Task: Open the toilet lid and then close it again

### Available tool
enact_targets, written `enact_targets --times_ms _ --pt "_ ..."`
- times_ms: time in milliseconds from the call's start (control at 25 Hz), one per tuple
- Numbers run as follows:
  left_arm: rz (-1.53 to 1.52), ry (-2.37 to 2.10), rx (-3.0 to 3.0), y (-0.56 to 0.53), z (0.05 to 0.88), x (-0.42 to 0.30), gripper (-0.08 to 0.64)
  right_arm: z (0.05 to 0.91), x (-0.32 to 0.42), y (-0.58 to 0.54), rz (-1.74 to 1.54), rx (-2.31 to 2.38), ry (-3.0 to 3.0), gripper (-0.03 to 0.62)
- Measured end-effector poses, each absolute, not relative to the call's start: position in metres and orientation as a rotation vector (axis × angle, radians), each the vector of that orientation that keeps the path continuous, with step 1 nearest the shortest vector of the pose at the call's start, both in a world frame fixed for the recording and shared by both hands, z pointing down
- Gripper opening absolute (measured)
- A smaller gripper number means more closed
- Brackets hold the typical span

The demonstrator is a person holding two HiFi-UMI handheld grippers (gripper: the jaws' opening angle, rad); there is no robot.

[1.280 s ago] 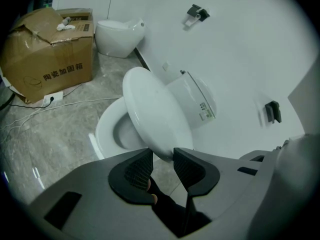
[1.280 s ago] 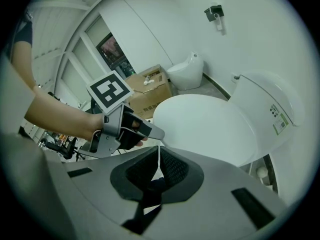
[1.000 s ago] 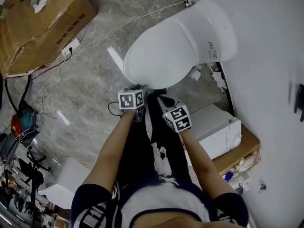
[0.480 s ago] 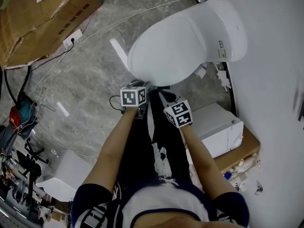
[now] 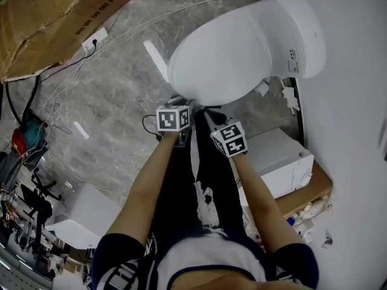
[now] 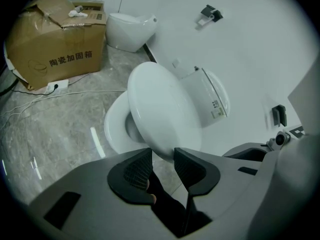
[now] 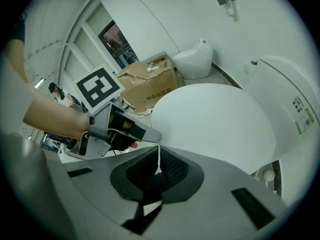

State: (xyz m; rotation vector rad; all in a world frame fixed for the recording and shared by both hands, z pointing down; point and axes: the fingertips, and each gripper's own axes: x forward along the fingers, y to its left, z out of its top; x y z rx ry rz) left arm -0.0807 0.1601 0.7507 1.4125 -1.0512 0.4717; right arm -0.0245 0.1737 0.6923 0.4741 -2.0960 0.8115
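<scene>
Toilet lid [image 6: 160, 109]: half-lowered, tilted above the seat [image 6: 112, 129]. Left gripper [image 6: 162, 156]: jaws wide apart, with the lid's front rim between their tips. Right gripper [image 7: 159, 164]: jaws together, empty, just beside that rim.

We can read one print: the black characters 陶瓷加固箱 along the side of the brown cardboard box [image 6: 55, 49], far ahead of the jaws of the left gripper [image 6: 162, 154] and off to their left. The same box shows dark print well beyond the jaws of the right gripper [image 7: 159, 153], too blurred for us to read. A small white label [image 6: 216, 109] with dark marks sits on the white toilet tank [image 6: 207, 84], ahead and right of the left jaws; its lines are too small for us.
</scene>
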Motion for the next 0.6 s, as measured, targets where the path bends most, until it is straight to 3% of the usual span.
enact_targets --times_ms 600 --pt "0.516 -1.051 1.353 0.17 0.788 -0.091 0.143 0.725 -0.034 0.188 0.825 0.425 -2.08 0.015"
